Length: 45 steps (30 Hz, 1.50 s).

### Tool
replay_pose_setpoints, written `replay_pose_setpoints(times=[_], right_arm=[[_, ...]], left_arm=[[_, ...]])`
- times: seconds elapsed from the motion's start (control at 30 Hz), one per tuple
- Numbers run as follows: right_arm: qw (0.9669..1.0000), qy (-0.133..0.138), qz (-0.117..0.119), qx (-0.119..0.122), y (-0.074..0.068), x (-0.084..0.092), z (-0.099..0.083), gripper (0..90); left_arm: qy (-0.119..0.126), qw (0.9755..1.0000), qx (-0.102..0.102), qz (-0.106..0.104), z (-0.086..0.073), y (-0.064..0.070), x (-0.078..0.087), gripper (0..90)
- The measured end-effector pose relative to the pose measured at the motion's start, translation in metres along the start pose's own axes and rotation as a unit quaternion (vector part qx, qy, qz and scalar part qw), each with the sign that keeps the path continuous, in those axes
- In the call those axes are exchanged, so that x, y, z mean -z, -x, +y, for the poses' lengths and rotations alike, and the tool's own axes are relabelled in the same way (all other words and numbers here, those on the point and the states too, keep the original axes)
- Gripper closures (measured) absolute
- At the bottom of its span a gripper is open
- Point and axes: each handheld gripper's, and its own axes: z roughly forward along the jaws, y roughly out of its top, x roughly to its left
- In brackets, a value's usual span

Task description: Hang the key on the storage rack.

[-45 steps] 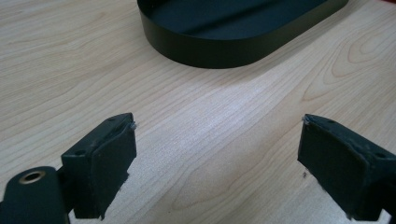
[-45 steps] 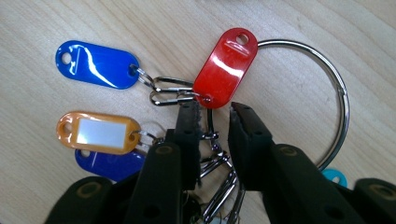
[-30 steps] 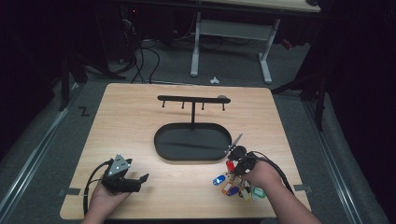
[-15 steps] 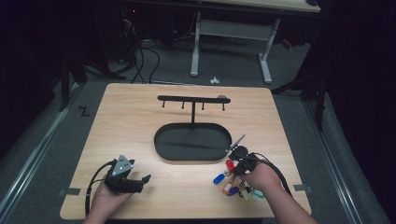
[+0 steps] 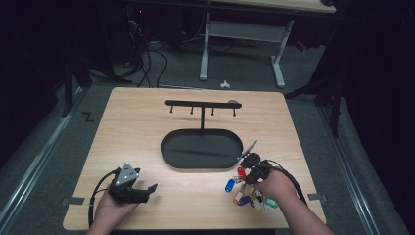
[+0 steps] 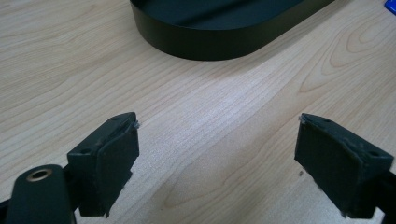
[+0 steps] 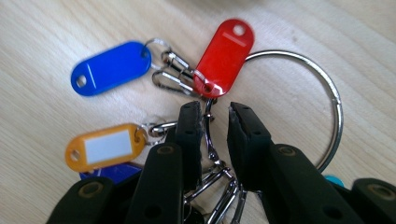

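A large metal key ring (image 7: 327, 93) lies on the wooden table with a red tag (image 7: 224, 56), a blue tag (image 7: 109, 67) and an orange tag (image 7: 102, 147) clipped to it. My right gripper (image 7: 215, 116) points down at it, and the ring's wire runs through the narrow gap between the jaws. The jaws have just been opening and the pads do not press on the wire. In the high view this bunch of tags (image 5: 244, 191) sits at the front right under my right gripper (image 5: 246, 175). My left gripper (image 6: 217, 154) rests at the front left (image 5: 150, 192), wide open over bare wood.
A black stand rises from an oval tray (image 5: 201, 147) at the table's middle, with a hooked crossbar (image 5: 201, 104) on top. The tray's rim (image 6: 210, 44) lies ahead of my left gripper. Table edges run close behind both hands.
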Motion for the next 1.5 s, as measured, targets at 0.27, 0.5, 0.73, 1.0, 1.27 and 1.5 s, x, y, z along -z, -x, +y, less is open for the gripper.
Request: replay_pose_setpoints(times=[0.27, 0.5, 0.73, 1.0, 1.27, 1.5], right_arm=[[0.9993, -0.019, 0.002, 0.031, 0.002, -0.004, -0.005, 78.2], [0.997, -0.042, 0.003, 0.066, -0.003, -0.012, 0.004, 81.9], [0.9945, -0.073, 0.042, 0.062, 0.006, -0.014, 0.012, 85.1], [0.9932, -0.067, 0.044, 0.084, 0.007, -0.014, 0.011, 85.8], [0.9927, -0.05, 0.031, 0.105, 0.0, -0.003, 0.006, 86.0], [0.9924, -0.036, 0.014, 0.117, -0.009, 0.015, 0.001, 85.7]], left_arm=[[-0.004, 1.0, 0.007, -0.001, -0.002, -0.002, 0.0, 14.6], [0.002, 1.0, 0.005, 0.001, -0.001, -0.001, 0.001, 14.7], [0.001, 1.0, -0.002, -0.001, 0.0, -0.001, 0.001, 14.7], [0.006, 1.0, 0.001, -0.004, 0.001, -0.003, 0.002, 15.0], [0.002, 1.0, 0.001, -0.004, 0.001, -0.003, 0.001, 15.1], [0.001, 1.0, -0.001, -0.003, 0.001, -0.002, 0.0, 15.1]])
